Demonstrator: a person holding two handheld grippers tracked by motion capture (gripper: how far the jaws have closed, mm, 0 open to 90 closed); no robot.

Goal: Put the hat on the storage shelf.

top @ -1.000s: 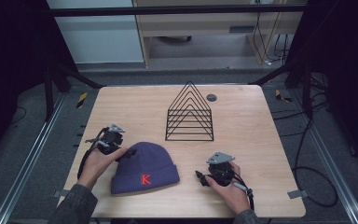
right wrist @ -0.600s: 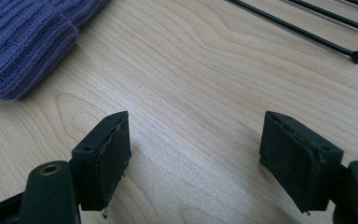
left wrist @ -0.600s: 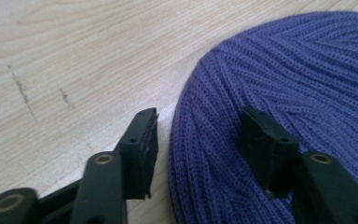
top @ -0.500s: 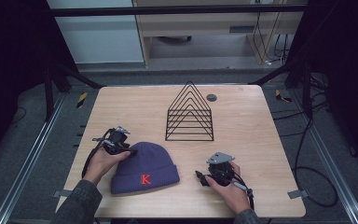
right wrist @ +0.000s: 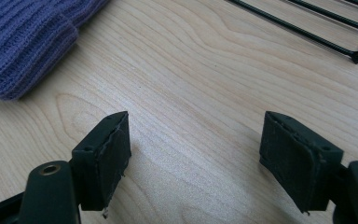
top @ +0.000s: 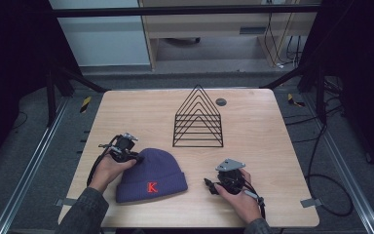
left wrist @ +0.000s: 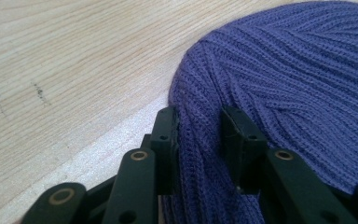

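Your left gripper (left wrist: 199,128) has just been closing and now pinches a fold at the left edge of the purple hat (top: 151,174), lying near you. Your right gripper (right wrist: 196,154) waits wide open. Next, lift gently.

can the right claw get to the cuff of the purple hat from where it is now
Probably yes. The right claw stands open on bare table, and the purple hat cuff lies just beside it with nothing between.
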